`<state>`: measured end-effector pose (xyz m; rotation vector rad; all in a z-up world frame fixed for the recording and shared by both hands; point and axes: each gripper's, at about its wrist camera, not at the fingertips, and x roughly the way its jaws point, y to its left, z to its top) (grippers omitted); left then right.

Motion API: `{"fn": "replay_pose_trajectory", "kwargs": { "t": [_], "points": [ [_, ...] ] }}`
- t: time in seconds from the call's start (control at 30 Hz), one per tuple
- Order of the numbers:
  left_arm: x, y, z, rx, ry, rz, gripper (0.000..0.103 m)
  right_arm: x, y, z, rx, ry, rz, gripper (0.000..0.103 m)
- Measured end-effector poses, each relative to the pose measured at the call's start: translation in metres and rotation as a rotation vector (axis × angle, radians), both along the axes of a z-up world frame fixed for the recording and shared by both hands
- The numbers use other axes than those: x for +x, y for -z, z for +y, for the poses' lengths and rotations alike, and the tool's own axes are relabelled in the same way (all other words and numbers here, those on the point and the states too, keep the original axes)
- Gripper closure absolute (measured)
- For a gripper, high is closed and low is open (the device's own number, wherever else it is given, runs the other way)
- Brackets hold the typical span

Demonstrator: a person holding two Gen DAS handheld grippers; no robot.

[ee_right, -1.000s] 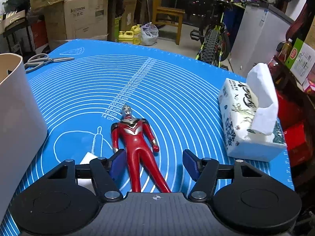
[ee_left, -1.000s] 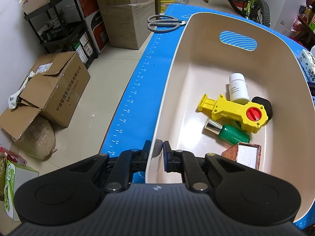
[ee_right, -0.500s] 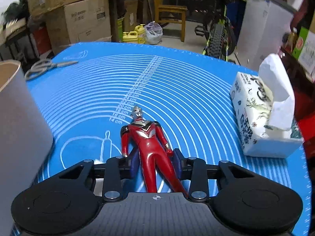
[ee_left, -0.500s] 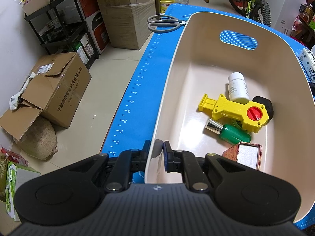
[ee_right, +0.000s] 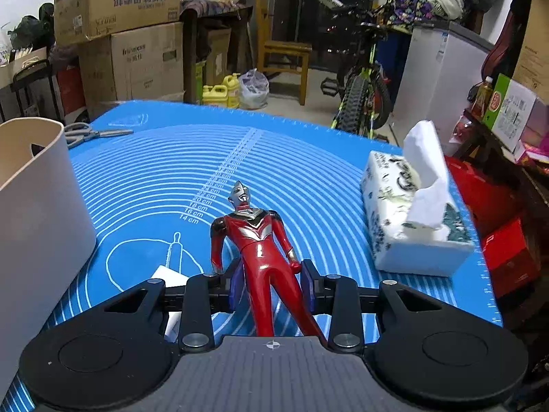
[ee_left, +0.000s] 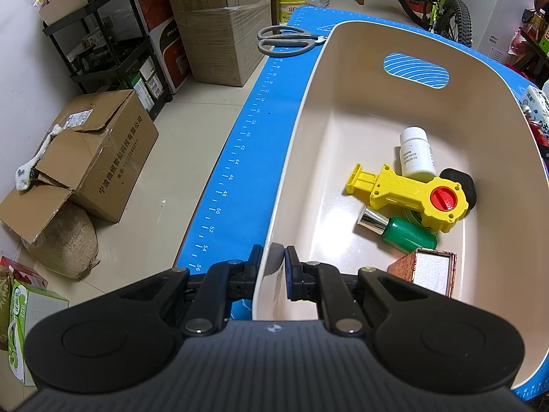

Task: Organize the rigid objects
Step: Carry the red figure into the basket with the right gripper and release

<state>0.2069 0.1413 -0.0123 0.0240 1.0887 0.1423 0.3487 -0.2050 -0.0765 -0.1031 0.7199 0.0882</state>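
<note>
My left gripper (ee_left: 272, 267) is shut on the near rim of the cream plastic bin (ee_left: 302, 110), one finger outside the wall and one inside. Inside the bin lie a yellow toy with a red knob (ee_left: 411, 192), a white bottle (ee_left: 416, 152), a green bottle with a silver cap (ee_left: 398, 230), a black object (ee_left: 463, 182) and a small framed box (ee_left: 429, 271). My right gripper (ee_right: 271, 285) is shut on the hips of a red and silver hero figure (ee_right: 255, 237), which is tilted up off the blue mat (ee_right: 154, 178). The bin's wall (ee_right: 37, 213) stands at the left of the right wrist view.
Grey scissors (ee_left: 286, 39) lie on the mat beyond the bin, scissors (ee_right: 89, 133) also showing far left in the right wrist view. A tissue box (ee_right: 408, 216) sits at the mat's right edge. A white card (ee_right: 170, 276) lies under the right gripper. Cardboard boxes, a bicycle and shelves surround the table.
My right gripper closed on the red figure's hips and lifted it, so its head now points up off the mat. The left gripper stayed clamped on the bin rim.
</note>
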Motion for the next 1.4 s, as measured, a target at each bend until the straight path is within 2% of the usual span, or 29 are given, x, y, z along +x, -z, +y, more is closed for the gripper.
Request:
{"fn": "replay_pose_trajectory", "kwargs": {
  "t": [0.33,0.73,1.07,1.4],
  "points": [
    [0.0,0.0,0.0,-0.001,0.0,0.0,0.088,-0.028,-0.029,-0.005,0.02,0.001,-0.077,0.061],
    [0.001,-0.002,0.001,0.0,-0.008,-0.001,0.088,-0.056,-0.08,0.024,0.046,-0.086,-0.191,0.061],
    [0.001,-0.003,0.001,-0.01,-0.011,-0.001,0.088,-0.072,-0.117,0.073,0.065,-0.208,-0.237,0.061],
    [0.001,-0.003,0.002,-0.01,-0.011,-0.001,0.088,-0.081,-0.125,0.144,0.096,-0.334,-0.206,0.061]
  ]
}}
